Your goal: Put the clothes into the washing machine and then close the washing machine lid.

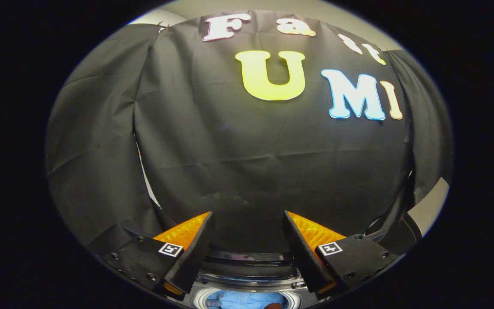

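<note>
Right now your gripper [247, 223] has its fingers spread wide with nothing between them, pointing at the booth's black cloth wall [247, 163]. Below and between the fingers you can see the washing machine [251, 274], its dark rim and pale drum ring. Light blue clothes [247, 299] already sit inside the drum, below your fingers. Lid isn't clearly identifiable.
</note>
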A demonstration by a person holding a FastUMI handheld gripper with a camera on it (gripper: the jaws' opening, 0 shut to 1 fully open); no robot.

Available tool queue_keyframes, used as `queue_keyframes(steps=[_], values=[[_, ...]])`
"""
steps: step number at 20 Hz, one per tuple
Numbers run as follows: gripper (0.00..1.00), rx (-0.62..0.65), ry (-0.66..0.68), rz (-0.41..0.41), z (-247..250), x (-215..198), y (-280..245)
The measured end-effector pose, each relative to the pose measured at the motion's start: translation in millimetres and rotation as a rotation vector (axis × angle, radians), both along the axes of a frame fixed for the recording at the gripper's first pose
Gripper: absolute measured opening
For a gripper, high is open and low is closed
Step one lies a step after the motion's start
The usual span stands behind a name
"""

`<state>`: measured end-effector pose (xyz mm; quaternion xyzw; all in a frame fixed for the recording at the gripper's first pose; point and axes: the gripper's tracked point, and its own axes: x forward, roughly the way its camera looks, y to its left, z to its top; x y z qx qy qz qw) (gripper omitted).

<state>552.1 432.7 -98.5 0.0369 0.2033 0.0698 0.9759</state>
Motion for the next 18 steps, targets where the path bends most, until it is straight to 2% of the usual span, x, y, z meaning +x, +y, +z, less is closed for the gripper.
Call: queue_keyframes(steps=[7,18], values=[[0.99,-0.004,-0.066,-0.002,6.2,-17.7,-1.0],[0.99,0.002,-0.136,0.036,6.8,-72.7,-2.7]])
